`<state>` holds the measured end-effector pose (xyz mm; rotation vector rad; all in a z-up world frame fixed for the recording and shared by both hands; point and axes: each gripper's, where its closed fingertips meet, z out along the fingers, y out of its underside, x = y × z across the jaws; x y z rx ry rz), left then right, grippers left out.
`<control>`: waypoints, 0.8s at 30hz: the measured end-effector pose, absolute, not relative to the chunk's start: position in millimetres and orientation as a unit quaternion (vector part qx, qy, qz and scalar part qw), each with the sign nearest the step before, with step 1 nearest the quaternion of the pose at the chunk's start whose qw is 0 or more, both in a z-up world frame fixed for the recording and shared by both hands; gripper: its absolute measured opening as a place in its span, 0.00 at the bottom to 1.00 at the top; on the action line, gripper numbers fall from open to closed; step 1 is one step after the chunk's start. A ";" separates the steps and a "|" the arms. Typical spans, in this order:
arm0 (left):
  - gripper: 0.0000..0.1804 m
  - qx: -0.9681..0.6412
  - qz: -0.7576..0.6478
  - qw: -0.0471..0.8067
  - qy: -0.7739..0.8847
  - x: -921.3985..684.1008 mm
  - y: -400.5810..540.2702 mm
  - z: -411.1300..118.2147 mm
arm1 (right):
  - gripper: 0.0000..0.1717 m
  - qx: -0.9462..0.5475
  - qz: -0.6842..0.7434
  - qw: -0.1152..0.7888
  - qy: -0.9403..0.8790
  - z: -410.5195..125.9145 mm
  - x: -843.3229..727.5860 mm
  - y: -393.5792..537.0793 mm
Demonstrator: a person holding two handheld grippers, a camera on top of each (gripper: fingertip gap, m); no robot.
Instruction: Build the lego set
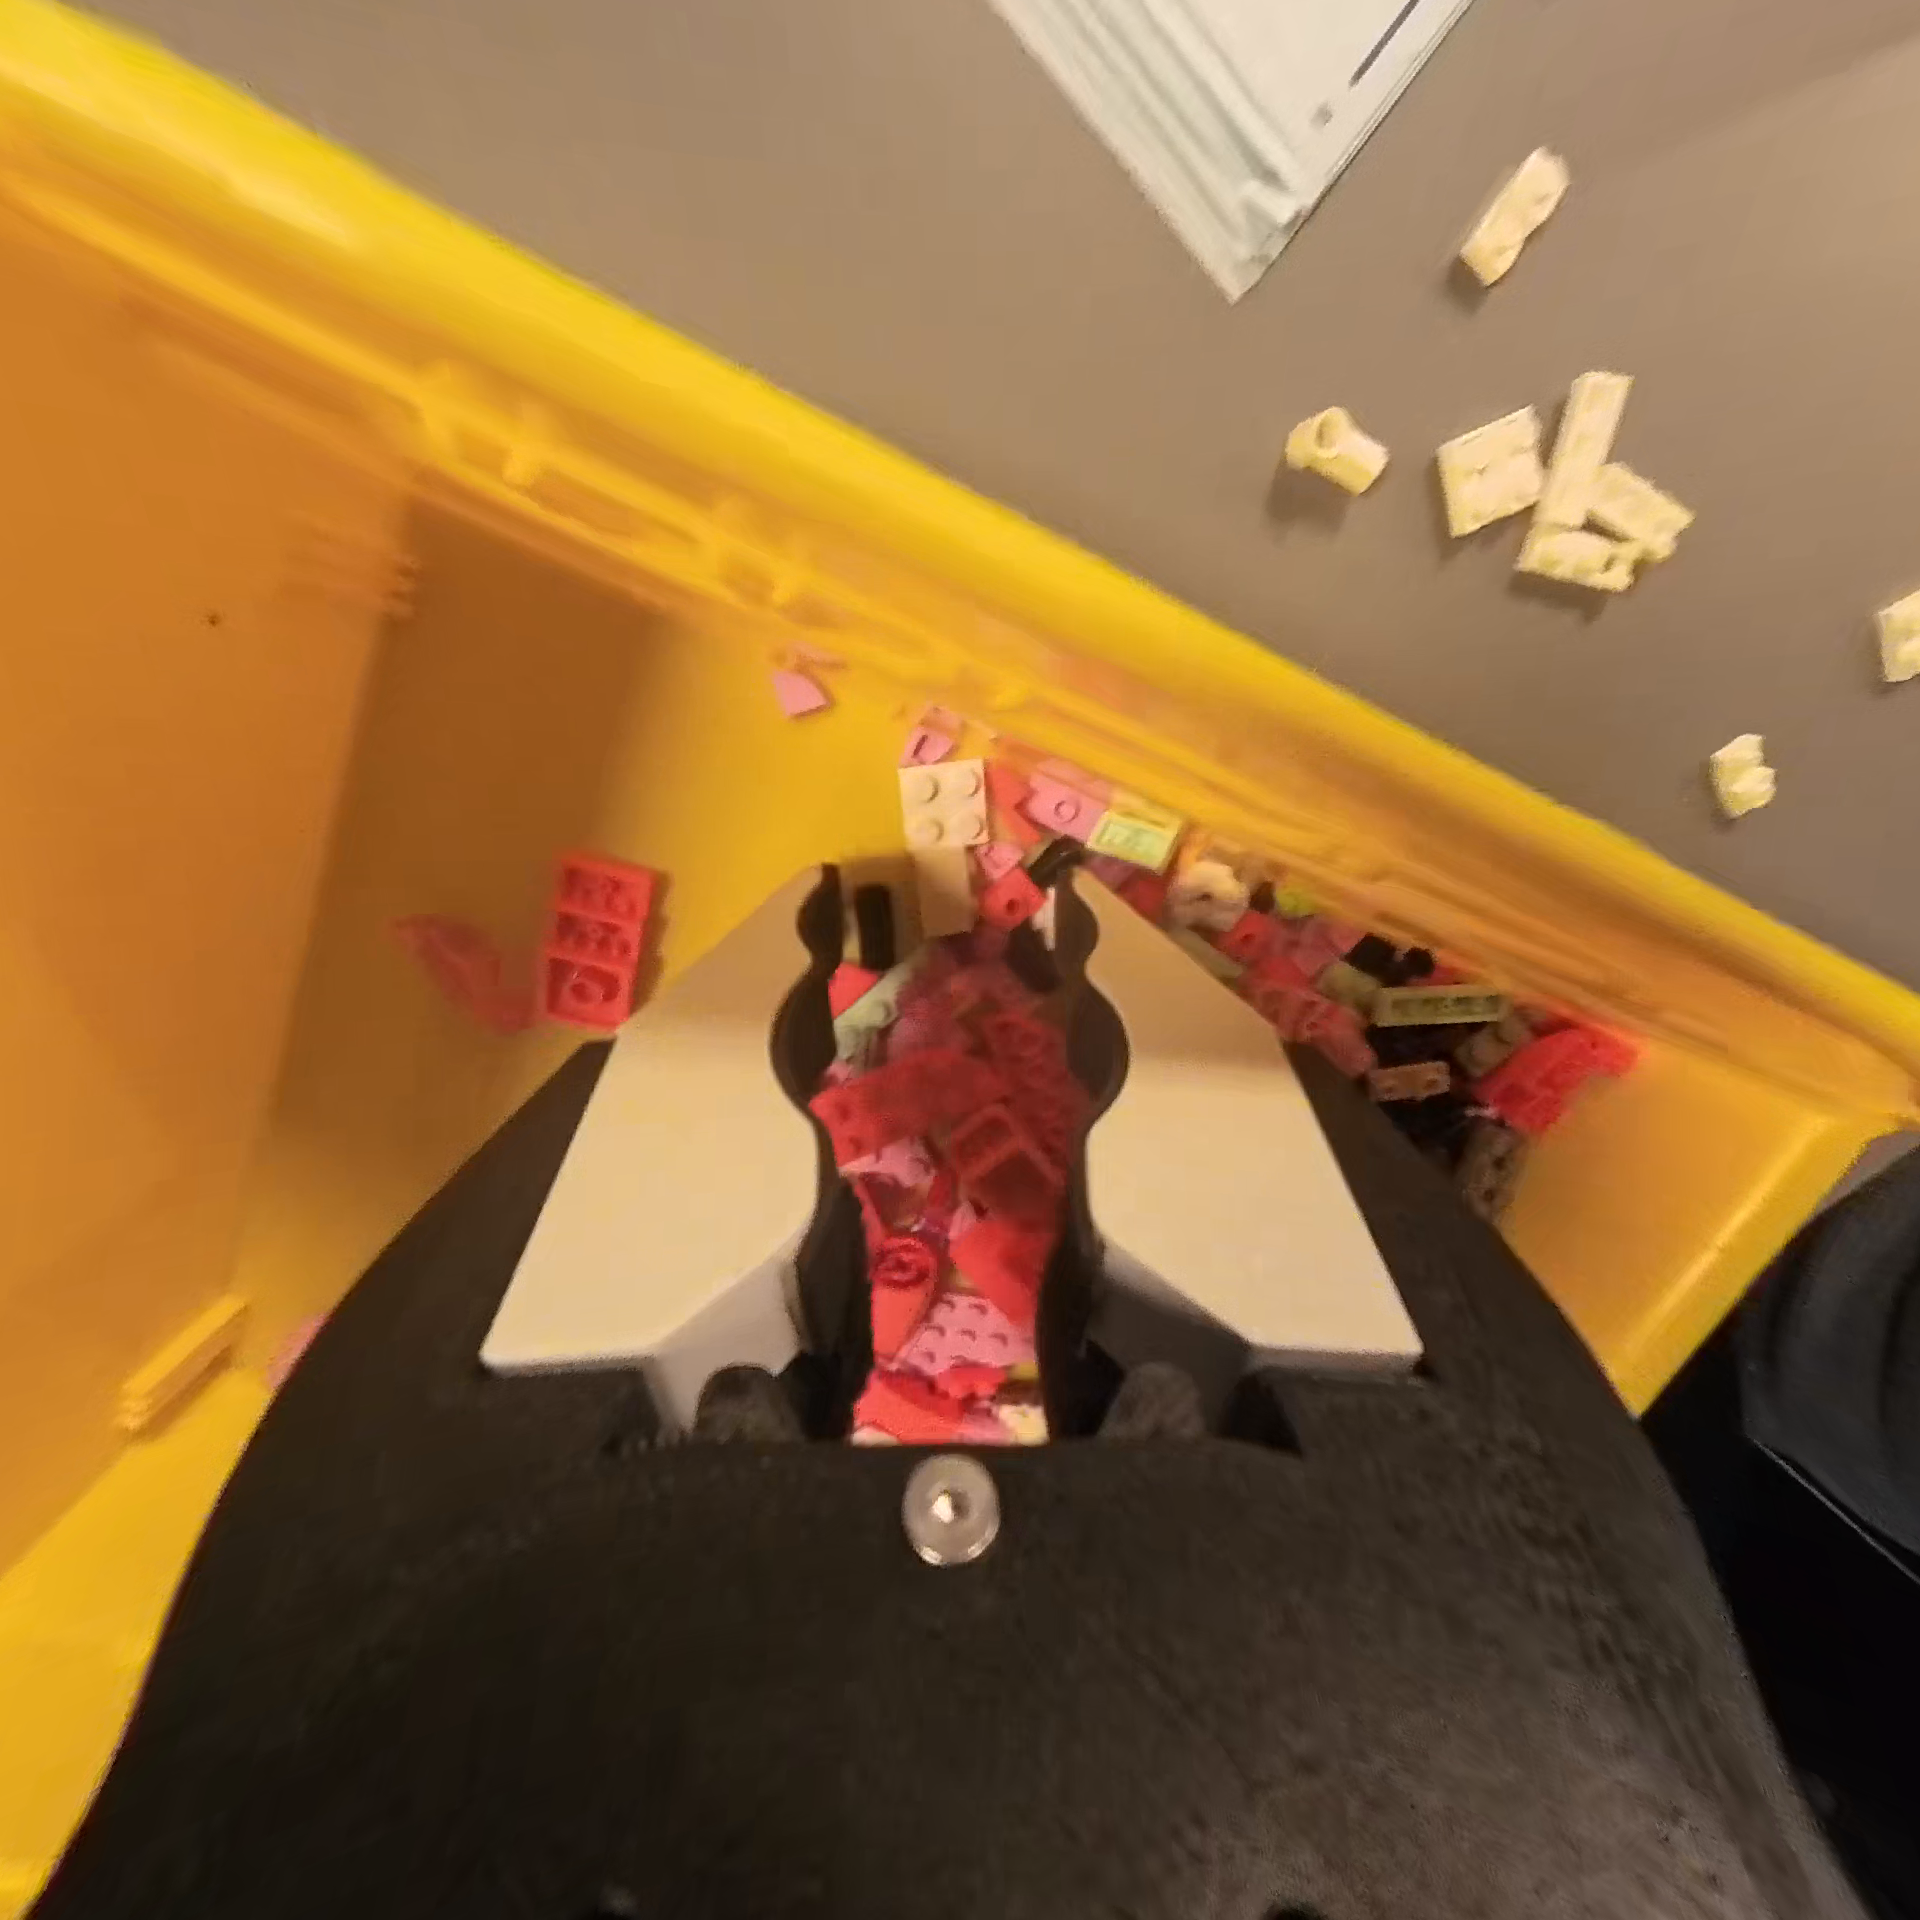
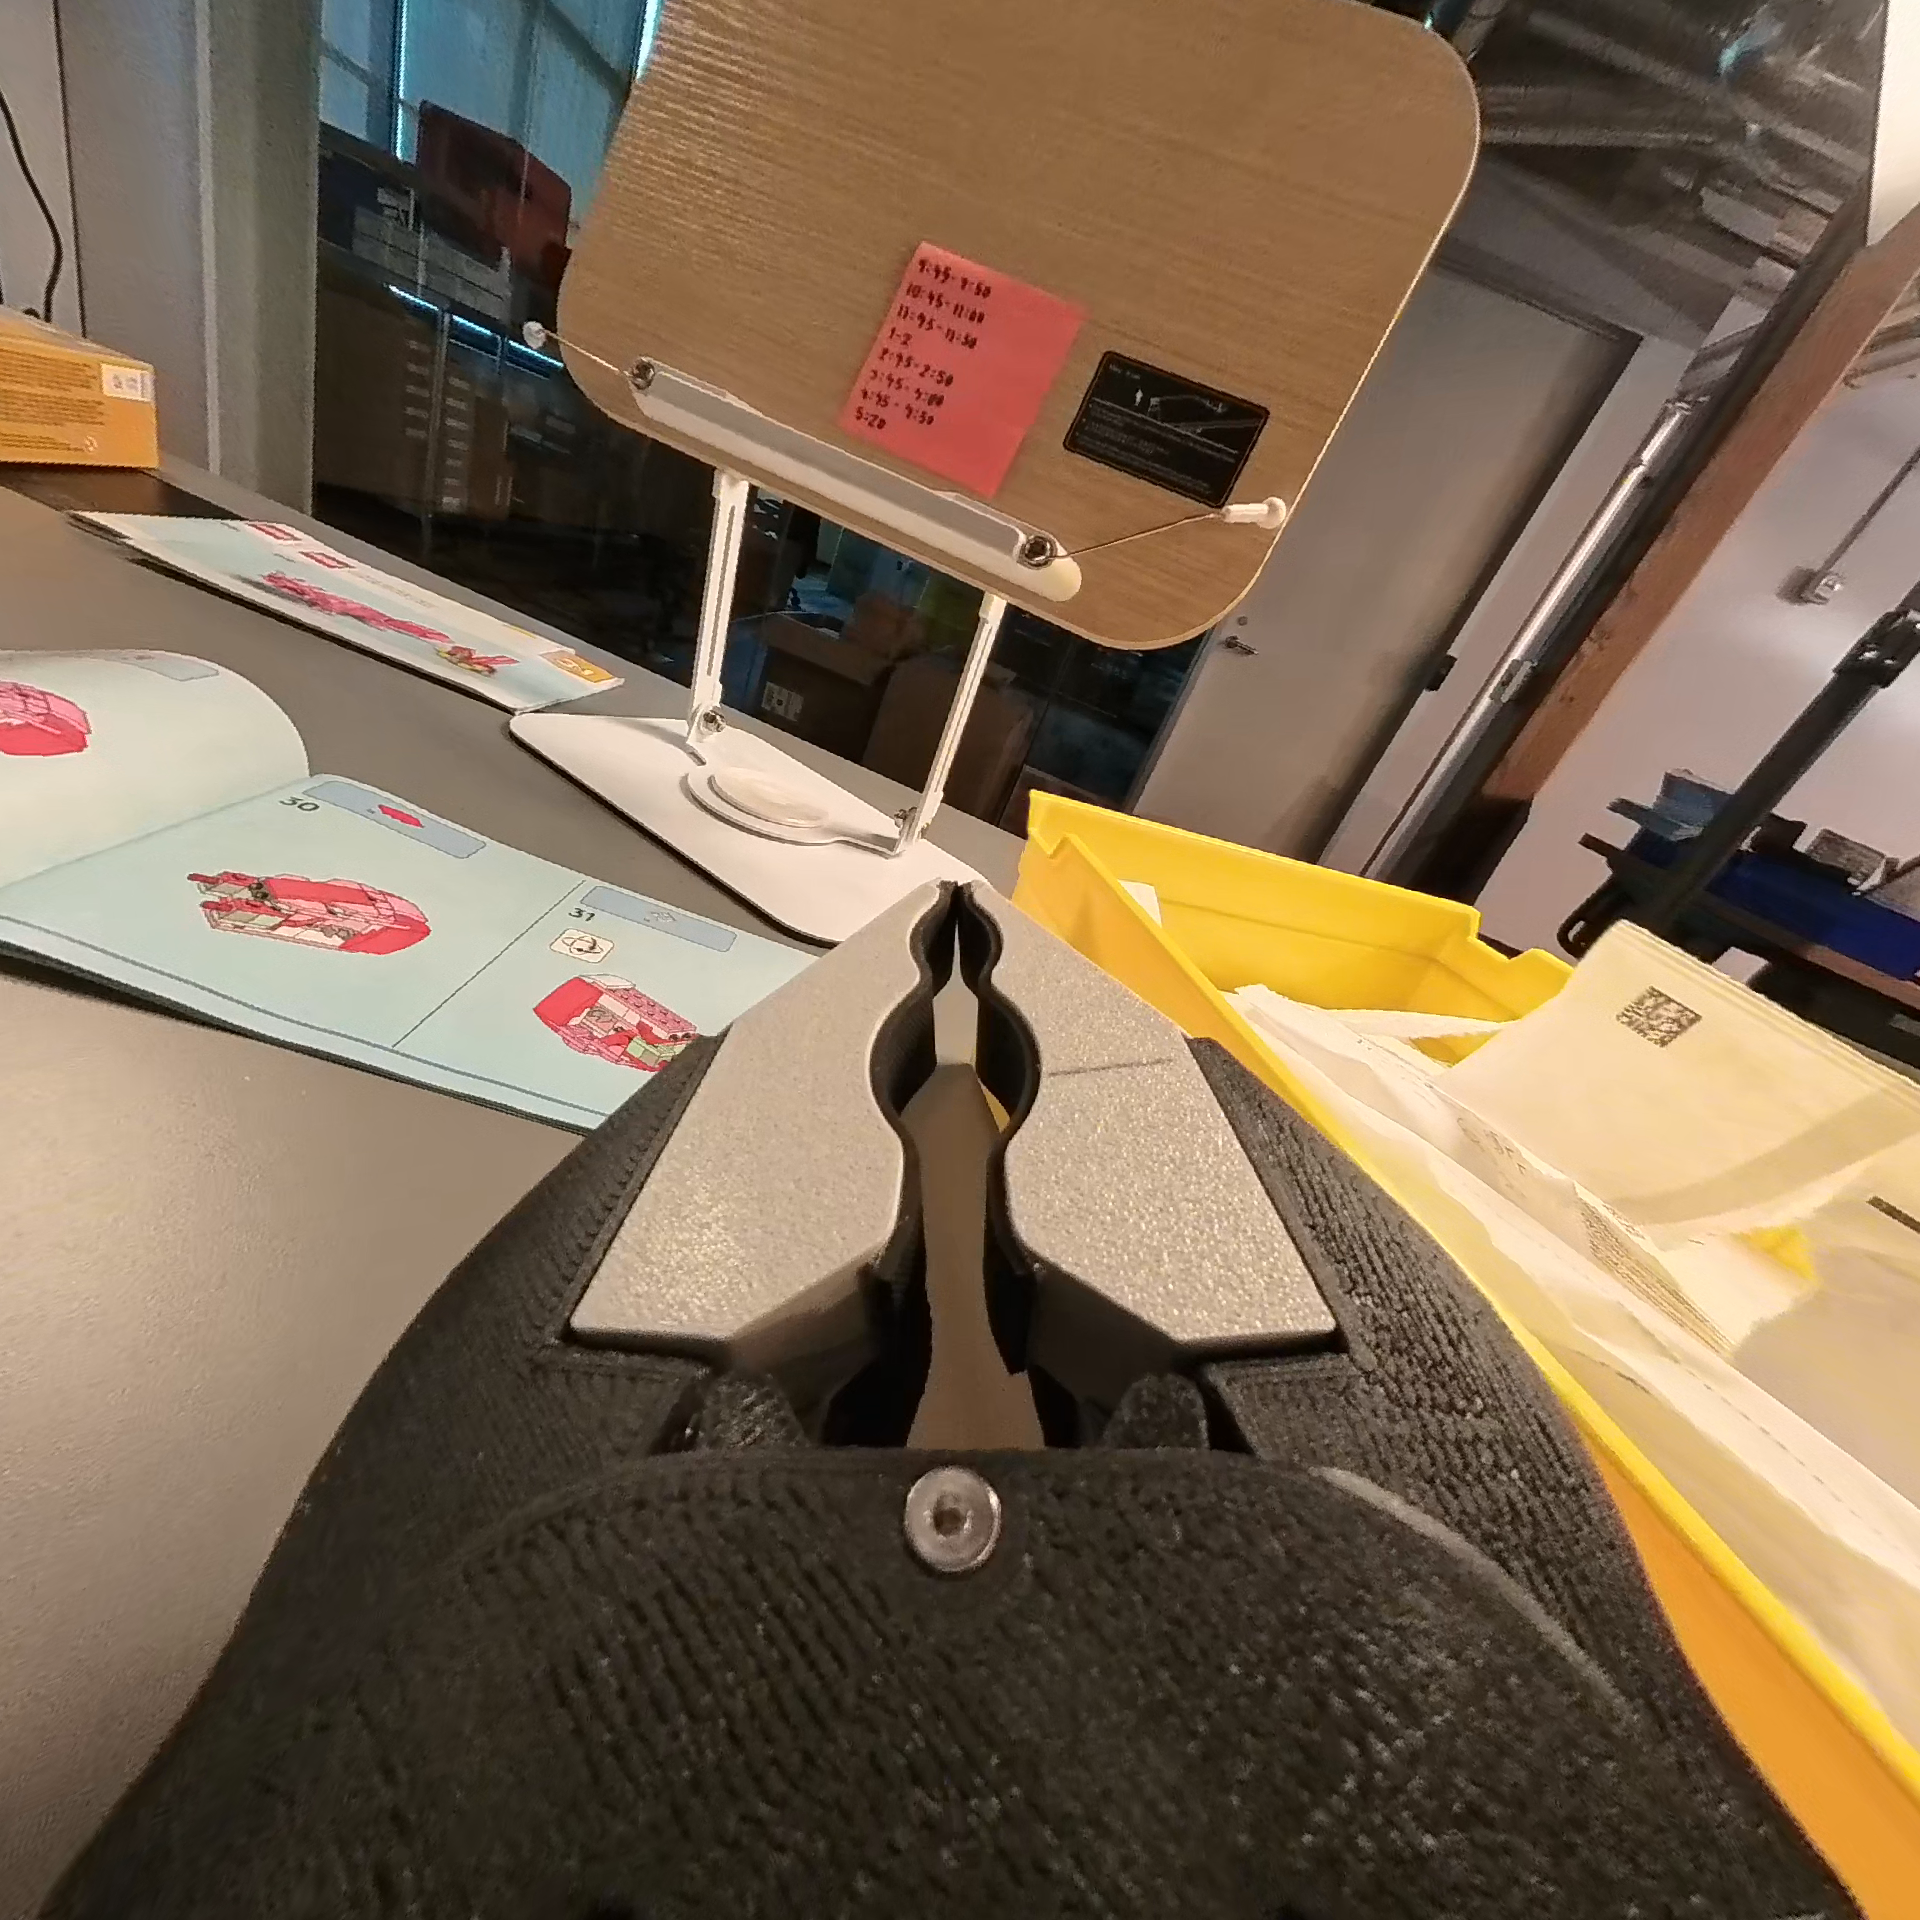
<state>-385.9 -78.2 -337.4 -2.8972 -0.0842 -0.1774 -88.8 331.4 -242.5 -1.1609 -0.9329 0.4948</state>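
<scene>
Your left tongs (image 1: 945,904) apart over mixed red and pink bricks (image 1: 940,1132) in the yellow bin (image 1: 727,488), cream brick (image 1: 943,821) just beyond their tips, your right tongs (image 2: 958,902) together on nothing above the table (image 2: 208,1195), open instruction booklet (image 2: 312,894) beside them.

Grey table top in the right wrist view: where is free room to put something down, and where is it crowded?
Free: the grey table top between the open light-blue instruction booklet and the shut right gripper, and the strip between that booklet and the folded leaflet. Crowded: the white base of the wooden book stand, and the yellow plastic bin filled with white paper bags.
</scene>
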 end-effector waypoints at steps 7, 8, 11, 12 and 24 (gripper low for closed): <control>0.00 -0.990 0.046 0.120 -0.062 -436.0 -88.1 -331.8 | 0.00 -0.522 0.222 0.707 -0.422 -242.8 -89.4 331.1; 0.00 -0.987 0.047 0.129 -0.087 -443.7 -88.9 -328.2 | 0.00 -0.522 0.221 0.707 -0.422 -242.8 -89.5 330.9; 0.18 -0.977 -0.011 0.151 -0.151 -443.3 -90.3 -316.9 | 0.00 -0.522 0.221 0.708 -0.423 -242.8 -89.4 330.8; 0.21 -0.976 -0.020 0.143 -0.160 -441.8 -94.6 -314.4 | 0.00 -0.522 0.221 0.708 -0.422 -242.6 -89.3 330.9; 0.16 -0.983 0.001 -0.035 -0.179 -423.7 -163.7 -324.3 | 0.00 -0.524 0.223 0.707 -0.419 -242.4 -89.0 331.9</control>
